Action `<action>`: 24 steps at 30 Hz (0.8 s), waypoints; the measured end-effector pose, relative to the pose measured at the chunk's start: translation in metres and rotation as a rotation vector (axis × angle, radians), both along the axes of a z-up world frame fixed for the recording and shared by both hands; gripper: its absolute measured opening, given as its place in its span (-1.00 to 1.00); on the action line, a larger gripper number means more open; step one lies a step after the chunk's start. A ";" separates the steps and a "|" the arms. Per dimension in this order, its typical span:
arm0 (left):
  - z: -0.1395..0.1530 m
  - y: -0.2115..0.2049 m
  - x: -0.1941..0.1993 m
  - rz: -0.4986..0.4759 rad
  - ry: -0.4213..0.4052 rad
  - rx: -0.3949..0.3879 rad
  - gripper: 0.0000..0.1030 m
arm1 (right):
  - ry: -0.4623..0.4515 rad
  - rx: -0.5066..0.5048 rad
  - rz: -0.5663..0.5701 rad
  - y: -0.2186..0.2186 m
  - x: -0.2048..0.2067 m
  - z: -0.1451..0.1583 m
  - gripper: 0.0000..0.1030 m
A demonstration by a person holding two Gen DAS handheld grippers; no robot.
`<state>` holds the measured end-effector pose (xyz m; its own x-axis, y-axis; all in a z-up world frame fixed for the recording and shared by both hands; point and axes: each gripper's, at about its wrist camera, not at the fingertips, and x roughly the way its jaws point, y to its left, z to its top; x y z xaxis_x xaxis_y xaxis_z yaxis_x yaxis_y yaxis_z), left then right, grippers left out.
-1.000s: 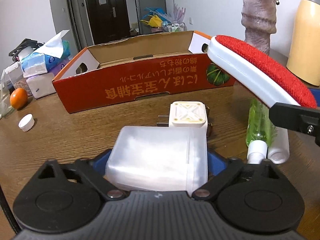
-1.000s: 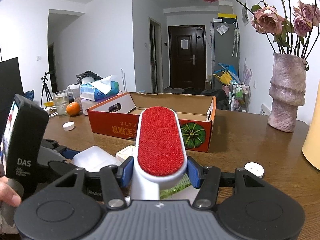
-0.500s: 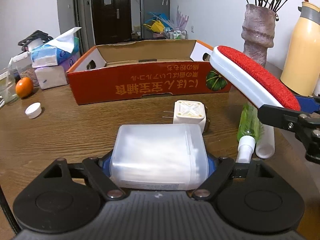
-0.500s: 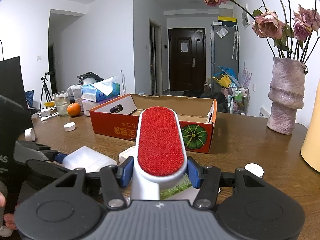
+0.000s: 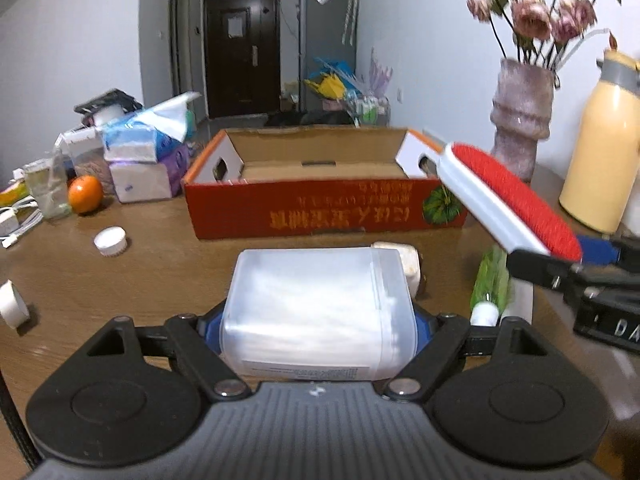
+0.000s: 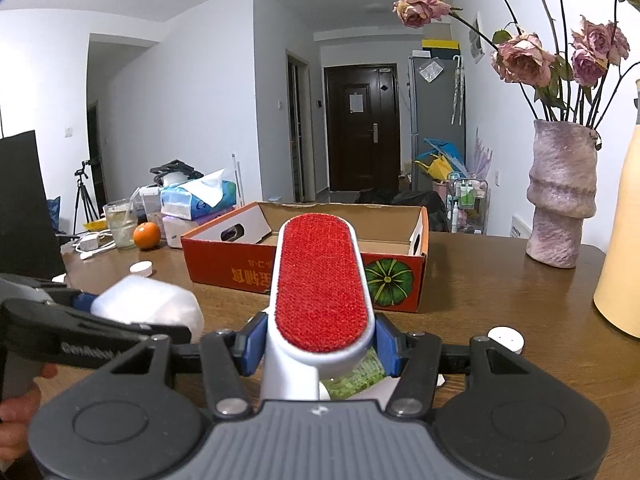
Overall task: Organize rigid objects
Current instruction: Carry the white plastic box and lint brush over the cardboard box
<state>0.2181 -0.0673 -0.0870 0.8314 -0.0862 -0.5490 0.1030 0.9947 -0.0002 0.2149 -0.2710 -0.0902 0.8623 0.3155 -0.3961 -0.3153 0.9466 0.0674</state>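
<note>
My left gripper (image 5: 316, 328) is shut on a translucent white plastic container (image 5: 312, 296) and holds it lying flat above the wooden table. The container (image 6: 148, 304) also shows at the left of the right wrist view. My right gripper (image 6: 320, 344) is shut on the white handle of a red-faced lint brush (image 6: 320, 280), which sticks up and forward. In the left wrist view that brush (image 5: 512, 196) hangs at the right. An open red cardboard box (image 5: 320, 216) with a pumpkin print stands beyond both grippers, and its inside looks bare.
A white plug adapter (image 5: 408, 260) and a green spray bottle (image 5: 492, 280) lie just past the container. A white cap (image 5: 110, 240), an orange (image 5: 85, 194) and tissue packs (image 5: 136, 148) sit at the left. A vase (image 5: 520, 120) and a yellow flask (image 5: 600, 152) stand at the right.
My left gripper closed on the container and lifted it off the table, so the box now appears farther and lower. The right gripper and brush stayed put.
</note>
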 end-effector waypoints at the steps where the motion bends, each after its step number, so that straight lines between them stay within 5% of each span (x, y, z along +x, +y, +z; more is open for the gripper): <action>1: 0.003 0.001 -0.001 0.008 -0.011 -0.003 0.61 | -0.002 0.004 -0.004 0.001 0.000 0.001 0.06; 24: 0.039 0.022 0.028 0.094 -0.096 -0.050 0.62 | -0.044 0.052 -0.060 0.033 0.023 0.024 0.06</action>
<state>0.2462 -0.0450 -0.0477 0.8854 -0.0303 -0.4638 0.0109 0.9990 -0.0443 0.2376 -0.2384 -0.0665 0.8965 0.2813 -0.3423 -0.2614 0.9596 0.1040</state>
